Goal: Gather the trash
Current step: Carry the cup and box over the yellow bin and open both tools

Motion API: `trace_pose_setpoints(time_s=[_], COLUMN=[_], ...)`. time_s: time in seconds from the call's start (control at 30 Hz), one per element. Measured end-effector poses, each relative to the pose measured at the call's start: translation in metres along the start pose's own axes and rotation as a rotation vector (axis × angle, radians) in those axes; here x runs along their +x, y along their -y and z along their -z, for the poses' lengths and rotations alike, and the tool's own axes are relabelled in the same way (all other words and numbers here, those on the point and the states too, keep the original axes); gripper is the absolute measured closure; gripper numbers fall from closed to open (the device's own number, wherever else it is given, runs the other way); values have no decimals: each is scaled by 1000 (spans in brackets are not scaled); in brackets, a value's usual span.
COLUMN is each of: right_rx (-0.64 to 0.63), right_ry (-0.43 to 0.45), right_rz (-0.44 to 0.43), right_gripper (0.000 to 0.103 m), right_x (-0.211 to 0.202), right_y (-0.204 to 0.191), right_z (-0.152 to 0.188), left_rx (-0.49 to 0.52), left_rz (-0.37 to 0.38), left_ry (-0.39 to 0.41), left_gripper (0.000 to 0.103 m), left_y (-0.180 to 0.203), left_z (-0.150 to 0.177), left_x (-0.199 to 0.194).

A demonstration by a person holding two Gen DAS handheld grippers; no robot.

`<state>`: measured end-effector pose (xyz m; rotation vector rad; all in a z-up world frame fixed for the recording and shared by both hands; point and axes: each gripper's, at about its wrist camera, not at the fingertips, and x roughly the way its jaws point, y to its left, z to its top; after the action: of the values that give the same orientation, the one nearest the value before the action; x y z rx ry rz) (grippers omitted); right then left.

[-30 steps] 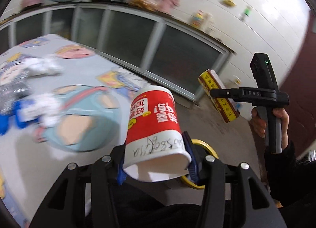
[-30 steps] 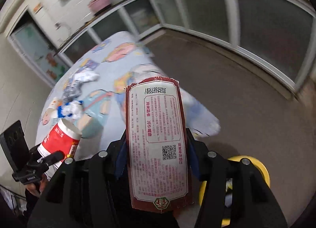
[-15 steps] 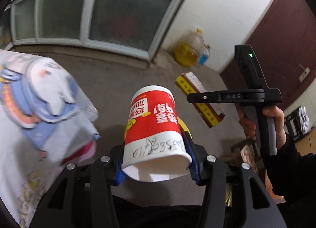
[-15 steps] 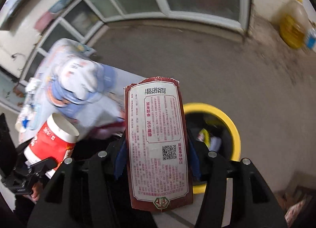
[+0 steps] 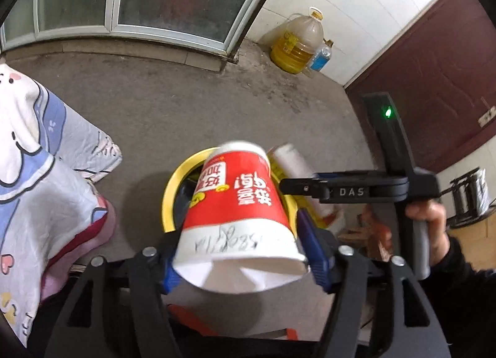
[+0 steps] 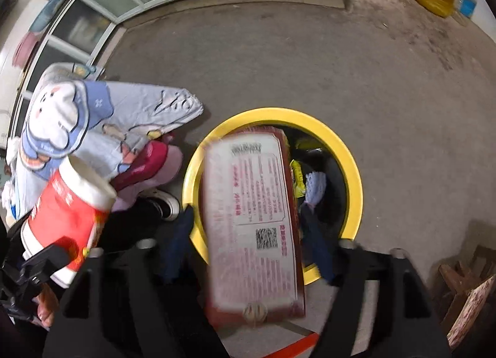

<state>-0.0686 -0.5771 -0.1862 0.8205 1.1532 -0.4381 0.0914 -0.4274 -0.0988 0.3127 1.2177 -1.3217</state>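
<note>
A red and white paper cup sits between the fingers of my left gripper, just above the yellow-rimmed trash bin. The jaws look slightly spread and the cup is blurred; it also shows in the right wrist view. A dark red flat carton is blurred between the spread blue fingers of my right gripper, directly over the bin. The bin holds wrappers and other trash.
A cartoon-print cloth hangs off the table at the left, close to the bin. A yellow oil jug and a blue bottle stand by the wall. A dark red door is at the right. Wooden pieces lie at the lower right.
Both grippers swung from the table to over the bin. The right jaws have opened and the carton is slipping down, blurred. The left jaws have loosened around the cup.
</note>
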Motion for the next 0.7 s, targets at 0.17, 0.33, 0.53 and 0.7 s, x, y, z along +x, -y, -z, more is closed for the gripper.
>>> trace_pose_setpoints(time_s=[0.17, 0.33, 0.53, 0.7], right_rx=[70, 96, -18, -185], right_ry=[10, 76, 195, 313], right_rz=[11, 8, -62, -158], right_gripper=[26, 25, 25, 23], right_x=[-5, -26, -61, -86], right_y=[21, 23, -18, -81], right_z=[-2, -6, -14, -14], left_rx=[-34, -44, -77, -117], left_rz=[66, 105, 70, -76], left_ry=[31, 64, 236, 415], left_gripper=[8, 8, 8, 8], left_y=[-5, -4, -18, -42], left_z=[5, 8, 27, 71], left_x=[-11, -24, -94, -188])
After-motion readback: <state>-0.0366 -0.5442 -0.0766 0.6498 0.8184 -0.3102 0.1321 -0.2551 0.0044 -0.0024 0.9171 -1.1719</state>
